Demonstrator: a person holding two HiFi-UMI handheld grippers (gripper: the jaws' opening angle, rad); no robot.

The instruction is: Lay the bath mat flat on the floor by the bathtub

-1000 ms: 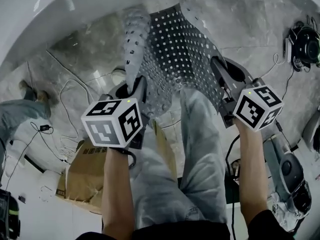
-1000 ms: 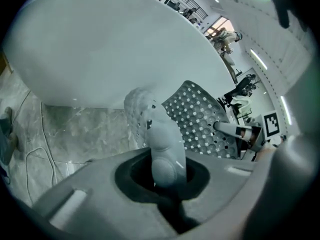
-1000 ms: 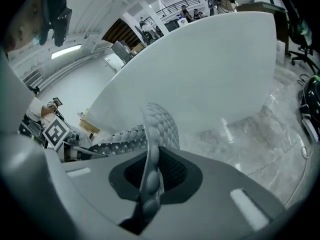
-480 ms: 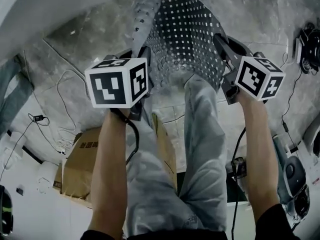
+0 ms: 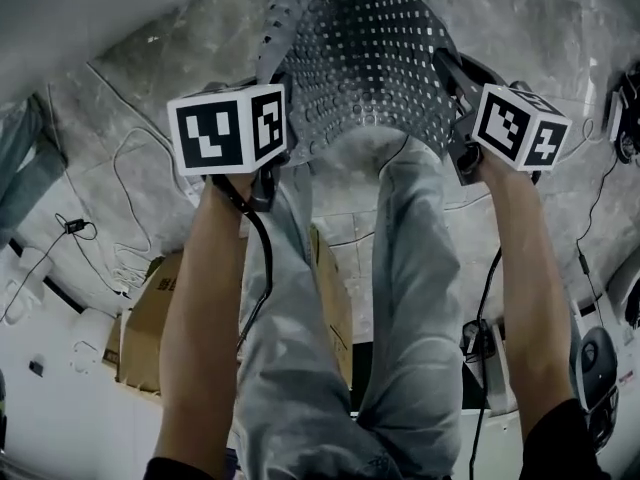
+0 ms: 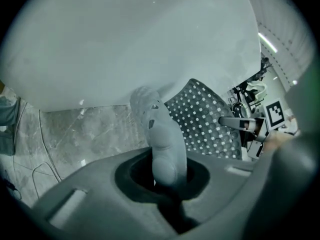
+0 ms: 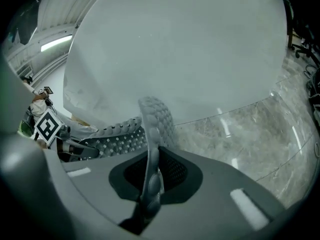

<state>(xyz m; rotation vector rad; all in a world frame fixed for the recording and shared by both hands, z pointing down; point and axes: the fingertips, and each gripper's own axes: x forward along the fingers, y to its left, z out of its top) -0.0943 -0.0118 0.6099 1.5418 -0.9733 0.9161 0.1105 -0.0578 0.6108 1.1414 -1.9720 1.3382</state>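
Both arms are reaching forward and down, side by side, with the person's legs [image 5: 410,298] between them. The left forearm [image 5: 205,308] is stretching out bare and nearly straight, with its wrist hidden behind the marker cube. The right forearm [image 5: 525,288] is doing the same, and is angling slightly inward at the wrist.

The left gripper [image 5: 272,86] is pinching the left edge of the mat [image 5: 370,58]. Its jaws are standing almost together, and a thick rolled fold of the mat is pressing up between the pads. The right gripper [image 5: 447,68] is clamping the right edge, with its jaws drawn close on a thin strip of mat that is standing on edge between them.

The mat is spreading between the two grippers, off the floor [image 5: 150,98] at the held end. Its perforated, studded face is turning toward the head camera. Its left border is curling over into a tube above the left jaws, and the middle is sagging a little between the grips. The far end is running out of the head view, so I cannot tell whether it is touching the floor.

The white bathtub [image 5: 100,8] is curving just beyond the mat and is filling the background of both gripper views. The grey marble floor is showing below it. A cardboard box [image 5: 150,318] is sitting behind the left arm, and loose cables [image 5: 130,168] are trailing across the floor at the left.
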